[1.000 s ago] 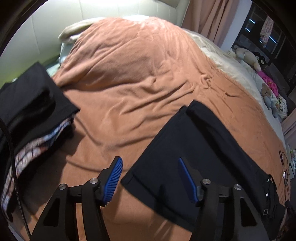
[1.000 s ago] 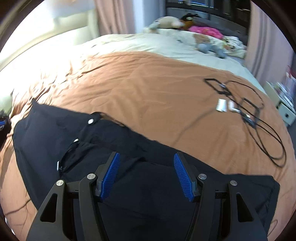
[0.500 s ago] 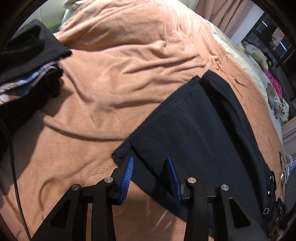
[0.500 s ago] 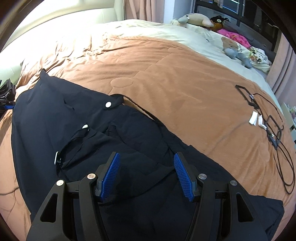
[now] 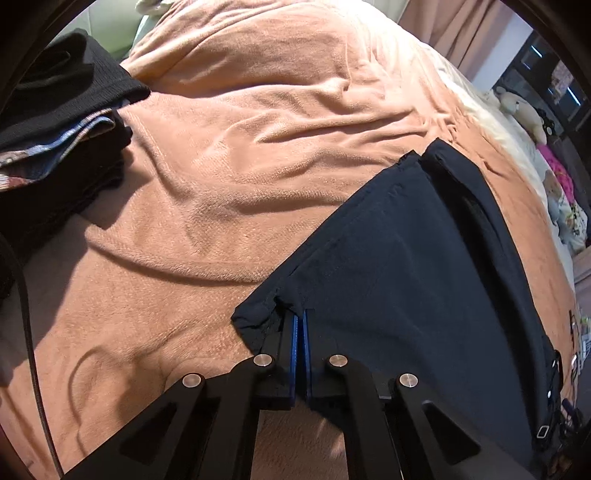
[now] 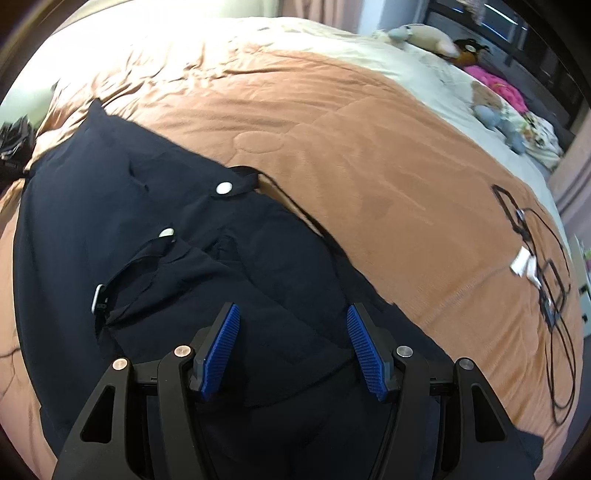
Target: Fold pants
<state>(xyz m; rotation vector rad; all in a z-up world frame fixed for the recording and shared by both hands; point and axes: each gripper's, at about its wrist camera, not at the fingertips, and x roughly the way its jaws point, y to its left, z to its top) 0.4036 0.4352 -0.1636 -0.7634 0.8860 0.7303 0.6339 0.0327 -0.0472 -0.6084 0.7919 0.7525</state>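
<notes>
Pants (image 5: 406, 280) lie flat on the orange blanket (image 5: 229, 192); the left gripper (image 5: 299, 325) pinches their hem corner, the right gripper (image 6: 291, 332) hangs spread above the waist. Folded clothes (image 5: 55, 122) and black cables (image 6: 546, 280) lie well apart

A bed under an orange blanket (image 6: 369, 155), pink curtains (image 5: 454, 33) behind, bright light.

black tongs (image 6: 291, 341), blue ribbed pads (image 6: 365, 350)
</notes>
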